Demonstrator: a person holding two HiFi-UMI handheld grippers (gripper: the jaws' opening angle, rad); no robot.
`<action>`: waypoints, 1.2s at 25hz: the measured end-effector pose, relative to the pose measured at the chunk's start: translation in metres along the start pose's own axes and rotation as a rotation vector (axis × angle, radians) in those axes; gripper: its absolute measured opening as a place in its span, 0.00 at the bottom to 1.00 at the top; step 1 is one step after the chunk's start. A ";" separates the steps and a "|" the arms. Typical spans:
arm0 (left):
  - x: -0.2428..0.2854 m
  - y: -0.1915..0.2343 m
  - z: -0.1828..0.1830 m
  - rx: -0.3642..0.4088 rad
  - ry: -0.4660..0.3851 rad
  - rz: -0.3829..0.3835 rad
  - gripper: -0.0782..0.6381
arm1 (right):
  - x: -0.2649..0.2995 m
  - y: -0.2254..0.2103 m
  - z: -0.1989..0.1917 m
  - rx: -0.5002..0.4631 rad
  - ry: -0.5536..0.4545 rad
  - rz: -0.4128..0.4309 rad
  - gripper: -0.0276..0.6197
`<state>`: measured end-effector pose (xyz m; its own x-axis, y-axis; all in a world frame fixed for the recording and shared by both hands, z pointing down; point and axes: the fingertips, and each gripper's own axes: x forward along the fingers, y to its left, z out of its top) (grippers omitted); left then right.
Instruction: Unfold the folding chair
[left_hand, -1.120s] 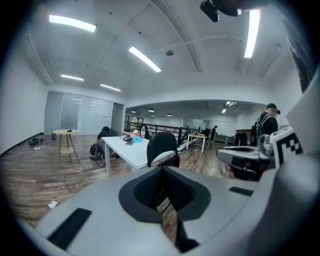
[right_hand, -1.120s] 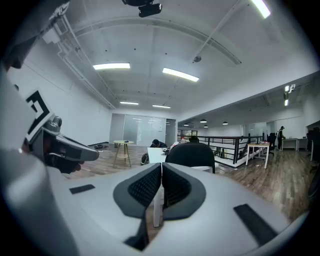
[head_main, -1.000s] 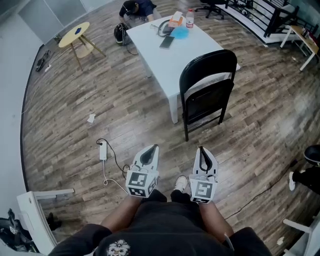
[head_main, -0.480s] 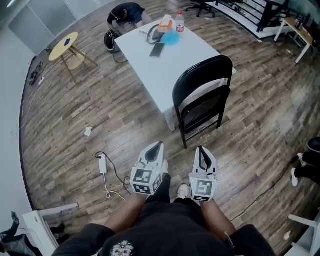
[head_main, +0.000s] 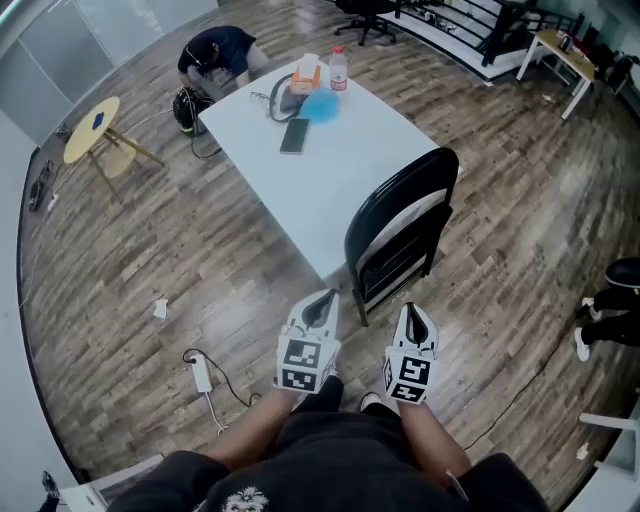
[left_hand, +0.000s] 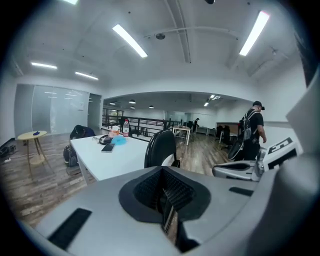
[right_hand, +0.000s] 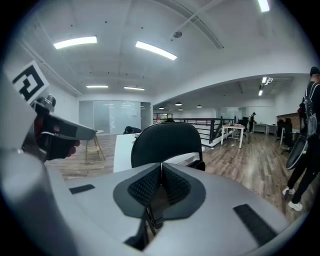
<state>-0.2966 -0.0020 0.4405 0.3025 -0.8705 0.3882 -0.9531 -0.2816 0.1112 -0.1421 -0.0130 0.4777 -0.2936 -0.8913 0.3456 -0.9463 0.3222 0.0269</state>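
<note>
Lining up on the black folding chair (head_main: 400, 200), folded just beside the white table (head_main: 330, 170), my left hand-held gripper (head_main: 322, 298) and right hand-held gripper (head_main: 410, 311) both closed tight and empty, so next I'd open up and grab its backrest.

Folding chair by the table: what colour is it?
Black, frame and backrest alike; the folding chair shows best in the head view, leaning folded against the white table.

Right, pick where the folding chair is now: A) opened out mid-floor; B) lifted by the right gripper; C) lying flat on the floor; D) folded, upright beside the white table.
D: the black folding chair stands folded and upright at the near edge of the white table.
</note>
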 end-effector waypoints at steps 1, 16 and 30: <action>0.008 0.005 0.004 0.012 0.006 -0.014 0.12 | 0.007 -0.002 0.001 0.006 0.013 -0.023 0.07; 0.114 0.024 0.089 0.145 0.019 -0.085 0.29 | 0.111 -0.042 0.003 0.131 0.127 -0.067 0.22; 0.221 0.012 0.078 0.306 0.322 -0.107 0.51 | 0.236 -0.078 -0.082 0.428 0.448 -0.064 0.50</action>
<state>-0.2406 -0.2295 0.4563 0.3332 -0.6743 0.6590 -0.8546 -0.5112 -0.0909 -0.1265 -0.2218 0.6338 -0.2374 -0.6543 0.7180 -0.9577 0.0338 -0.2859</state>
